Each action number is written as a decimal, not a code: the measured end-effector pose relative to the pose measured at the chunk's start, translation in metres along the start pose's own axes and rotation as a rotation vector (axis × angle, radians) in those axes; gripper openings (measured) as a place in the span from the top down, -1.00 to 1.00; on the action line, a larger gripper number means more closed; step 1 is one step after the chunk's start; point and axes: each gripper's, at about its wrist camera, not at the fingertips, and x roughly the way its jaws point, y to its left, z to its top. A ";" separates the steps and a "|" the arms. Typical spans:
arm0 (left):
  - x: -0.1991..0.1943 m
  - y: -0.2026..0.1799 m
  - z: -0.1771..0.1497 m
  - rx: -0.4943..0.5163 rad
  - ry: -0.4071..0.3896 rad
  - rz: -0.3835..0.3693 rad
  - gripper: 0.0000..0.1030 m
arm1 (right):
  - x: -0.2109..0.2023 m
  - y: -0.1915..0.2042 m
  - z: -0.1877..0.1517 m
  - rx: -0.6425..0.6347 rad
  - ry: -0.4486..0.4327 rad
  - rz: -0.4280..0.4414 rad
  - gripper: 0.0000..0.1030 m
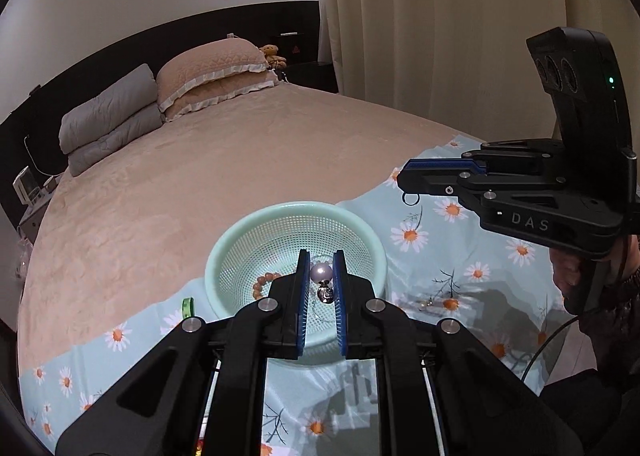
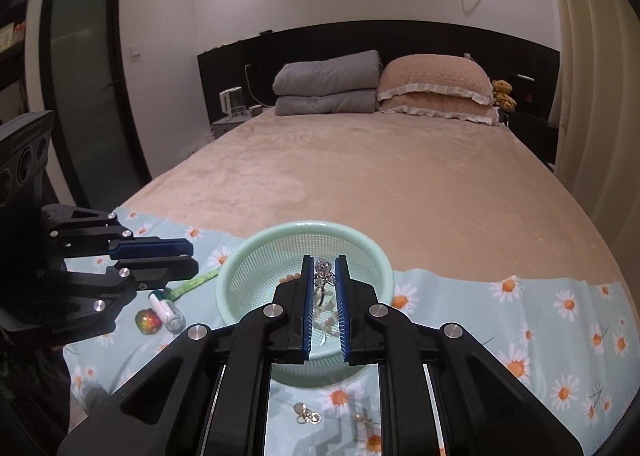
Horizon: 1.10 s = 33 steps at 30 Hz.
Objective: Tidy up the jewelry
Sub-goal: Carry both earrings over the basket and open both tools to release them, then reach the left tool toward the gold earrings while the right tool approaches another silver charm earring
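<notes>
Jewelry lies partly inside a pale green mesh basket point(image 2: 240, 276) that sits on a daisy-print cloth point(image 2: 520, 316) spread over the foot of a bed point(image 2: 360, 176). Within the basket a brown bead bracelet point(image 1: 262, 282) rests against the mesh floor. The left gripper point(image 1: 322, 276) hangs over the basket with its blue-padded fingers point(image 1: 303, 296) narrowed to a small gap, a pearl earring point(image 1: 321, 274) sitting between them with its metal fitting hanging below; whether the pads actually pinch it cannot be told. The right gripper point(image 2: 324, 280) also hangs over the basket, its fingers point(image 2: 307, 304) likewise close together, and a silver chain piece point(image 2: 324, 276) dangles in the gap; the left wrist view shows those fingers from the side, pressed nearly together, with a small dark ring point(image 1: 411, 199) hanging beneath the tips. On the cloth near the basket lie a green strip point(image 2: 196, 282), a small white tube point(image 2: 164, 310), a red-green faceted stone point(image 2: 149, 321), a small silver clasp piece point(image 2: 308, 416) and a pearl drop earring point(image 2: 362, 416). Pillows point(image 2: 436, 92) and folded grey quilts point(image 2: 326, 88) are stacked at the head of the bed.
</notes>
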 end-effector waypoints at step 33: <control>0.055 -0.008 -0.091 0.015 0.013 -0.059 -0.89 | 0.029 -0.033 -0.066 -0.092 0.052 -0.020 -0.63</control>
